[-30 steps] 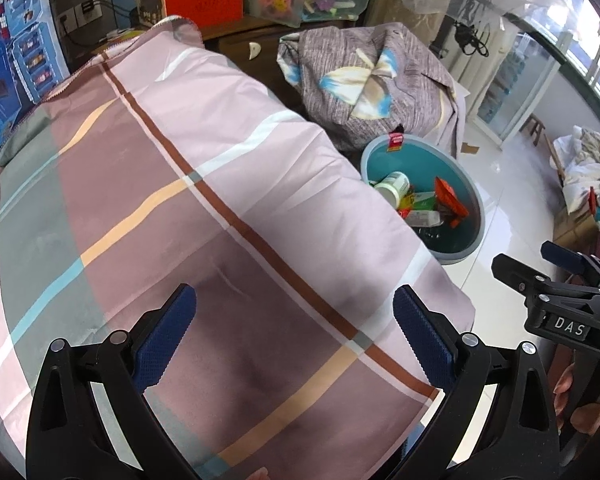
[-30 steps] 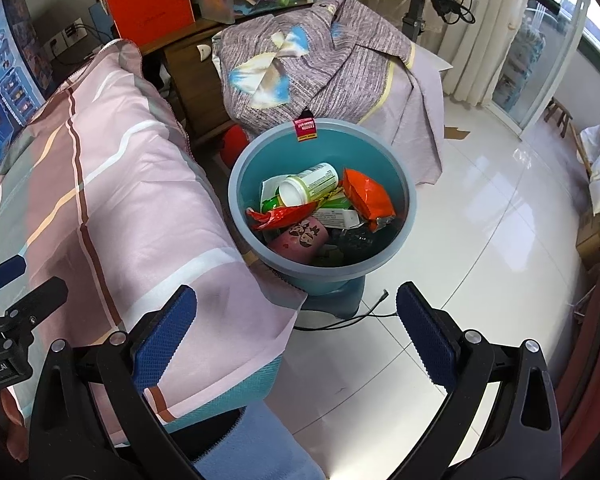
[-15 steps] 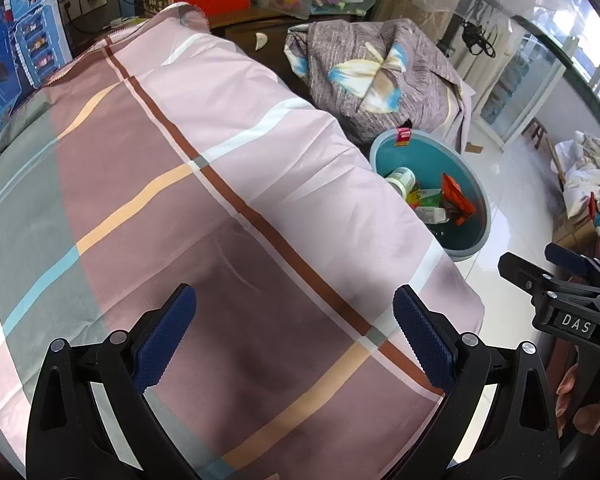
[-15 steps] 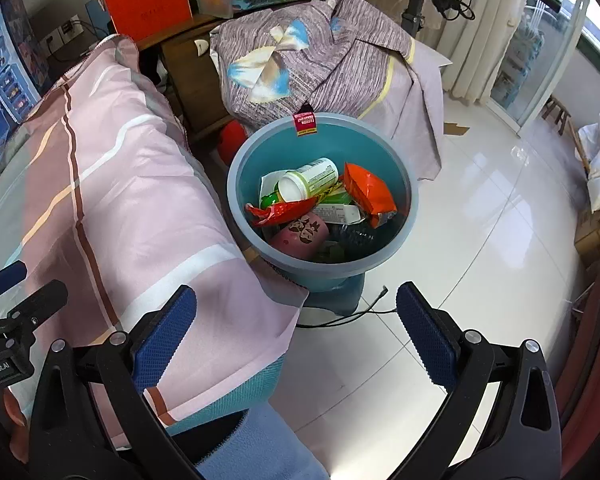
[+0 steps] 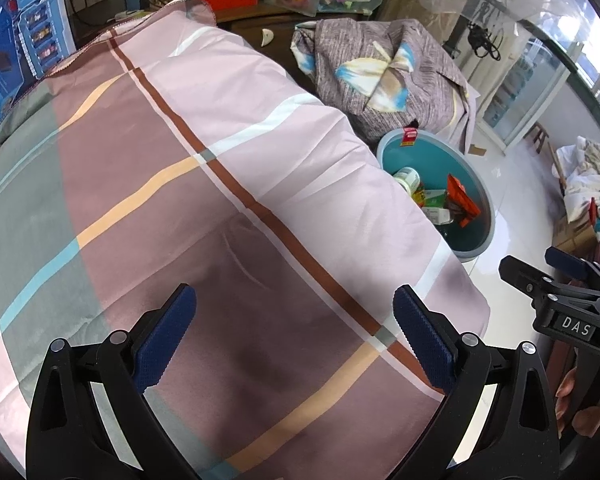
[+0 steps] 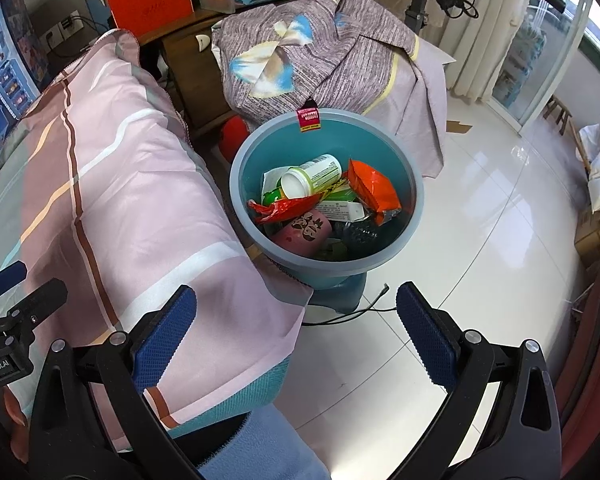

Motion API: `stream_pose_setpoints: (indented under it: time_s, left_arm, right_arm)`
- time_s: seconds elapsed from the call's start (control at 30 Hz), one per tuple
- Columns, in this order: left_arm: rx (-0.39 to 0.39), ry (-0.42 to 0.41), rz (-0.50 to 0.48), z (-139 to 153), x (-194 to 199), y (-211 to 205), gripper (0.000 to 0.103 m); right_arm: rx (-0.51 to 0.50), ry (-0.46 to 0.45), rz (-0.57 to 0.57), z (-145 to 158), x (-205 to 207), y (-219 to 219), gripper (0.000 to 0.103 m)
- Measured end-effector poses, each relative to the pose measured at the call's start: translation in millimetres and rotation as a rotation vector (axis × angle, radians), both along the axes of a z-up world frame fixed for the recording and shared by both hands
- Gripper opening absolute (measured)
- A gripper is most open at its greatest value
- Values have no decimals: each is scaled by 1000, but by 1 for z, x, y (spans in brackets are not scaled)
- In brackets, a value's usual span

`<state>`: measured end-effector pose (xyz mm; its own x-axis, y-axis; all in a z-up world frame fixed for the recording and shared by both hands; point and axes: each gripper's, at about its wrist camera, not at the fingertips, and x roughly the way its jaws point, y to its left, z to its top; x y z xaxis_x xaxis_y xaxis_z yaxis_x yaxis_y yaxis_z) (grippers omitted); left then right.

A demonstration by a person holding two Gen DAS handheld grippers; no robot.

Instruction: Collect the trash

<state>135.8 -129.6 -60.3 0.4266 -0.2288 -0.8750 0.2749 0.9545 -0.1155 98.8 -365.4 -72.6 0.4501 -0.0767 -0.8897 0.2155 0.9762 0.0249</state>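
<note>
A blue bin [image 6: 418, 204] [image 5: 486, 222] stands on the floor beside the bed's corner. It holds trash: a white bottle [image 6: 312, 174], an orange wrapper [image 6: 374, 190], a red wrapper [image 6: 284, 210], a pink cup [image 6: 304, 234]. My right gripper [image 6: 296, 316] hovers open and empty above the floor in front of the bin. My left gripper [image 5: 294, 326] is open and empty over the striped bedspread [image 5: 180, 160], where no trash shows. Each gripper appears at the edge of the other's view.
A cloth-covered bundle [image 6: 320, 52] sits behind the bin, next to a wooden cabinet [image 6: 190, 68]. A thin cable [image 6: 352, 312] lies on the glossy white floor [image 6: 480, 280]. White cloth [image 5: 592, 176] and boxes pile at the right.
The left gripper has drawn back and up a little, so more of the bedspread shows. The right gripper has barely shifted. Both stay open and empty.
</note>
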Motion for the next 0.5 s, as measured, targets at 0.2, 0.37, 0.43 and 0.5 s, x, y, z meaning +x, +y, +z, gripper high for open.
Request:
stream_pose_setpoints:
  time_s: [0.2, 0.37, 0.43, 0.5]
  left_arm:
    - [7, -27, -32, -2, -3, -4, 99]
    - [30, -57, -43, 1, -6, -9, 99]
    - [32, -50, -43, 0, -4, -10, 99]
    - [37, -49, -42, -1, -4, -10, 99]
  right_arm:
    - [0, 4, -9, -2, 1, -2, 96]
    - [2, 7, -12, -3, 3, -3, 96]
    - [2, 7, -10, -3, 3, -3, 96]
    - [2, 9, -10, -4, 3, -3, 96]
